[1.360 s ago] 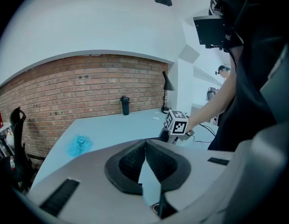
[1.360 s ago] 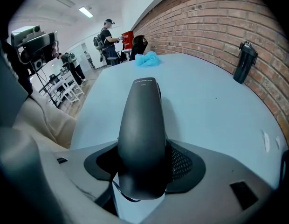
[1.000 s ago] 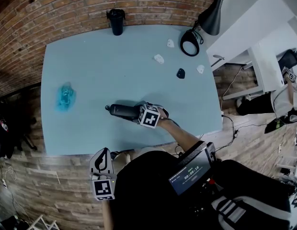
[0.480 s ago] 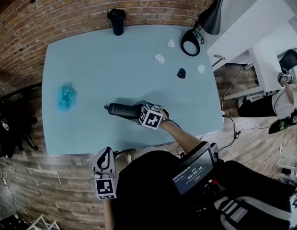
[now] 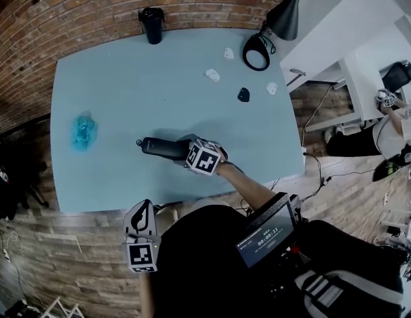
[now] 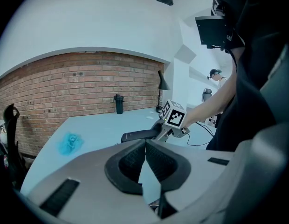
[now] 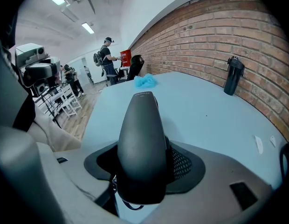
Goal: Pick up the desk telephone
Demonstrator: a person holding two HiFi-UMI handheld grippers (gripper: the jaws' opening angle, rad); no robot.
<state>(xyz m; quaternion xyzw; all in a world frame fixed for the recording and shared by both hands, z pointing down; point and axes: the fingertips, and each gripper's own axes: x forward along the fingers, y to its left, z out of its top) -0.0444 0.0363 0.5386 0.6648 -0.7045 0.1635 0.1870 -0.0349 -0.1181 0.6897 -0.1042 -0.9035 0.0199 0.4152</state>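
Telephone is clamped in the right tongs, jaws spread wide around its dark body, pads pressed on both sides. It is held over the desk near the front edge, about mid-width; contact with the surface cannot be told. Left tongs are held beyond the front edge, jaws closed tip to tip, nothing between them. Blue crumpled item is seen near the left edge, black cup at the far edge.
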